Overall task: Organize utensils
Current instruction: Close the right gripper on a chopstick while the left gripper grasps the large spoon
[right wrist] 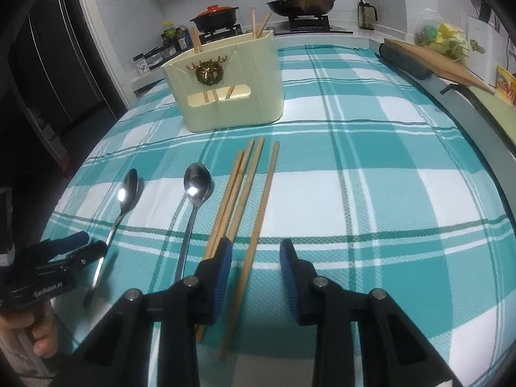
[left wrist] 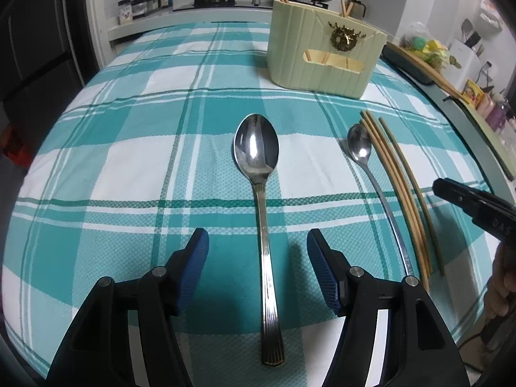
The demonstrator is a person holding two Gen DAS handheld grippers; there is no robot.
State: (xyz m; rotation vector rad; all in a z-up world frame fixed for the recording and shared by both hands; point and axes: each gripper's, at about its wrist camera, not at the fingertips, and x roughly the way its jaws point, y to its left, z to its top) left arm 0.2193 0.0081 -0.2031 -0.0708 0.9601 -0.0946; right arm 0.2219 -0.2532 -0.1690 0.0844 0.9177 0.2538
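Directly between the spread fingers of the left gripper (left wrist: pixel 258 271) lies the big spoon (left wrist: pixel 261 193), flat on the checked tablecloth (left wrist: pixel 129 161), its ribbed handle running toward the camera and its bowl pointing at the far side. The blue pads (left wrist: pixel 196 267) stand on either side of the handle without touching it, and the gripper holds nothing. Just right of the big spoon lies a small spoon (left wrist: pixel 364 158), and beside that a bunch of loose chopsticks (left wrist: pixel 396 187), three close together and one slightly apart. The right gripper (right wrist: pixel 256 271) hovers over the near ends of these chopsticks, its fingers also parted and holding nothing; the separate chopstick (right wrist: pixel 258 235) passes under the gap near its left pad. Farther off stands a cream utensil holder (right wrist: pixel 225 87) with several chopsticks upright in it. Beyond the table are a stove (right wrist: pixel 222 34) and pans (right wrist: pixel 300 3).
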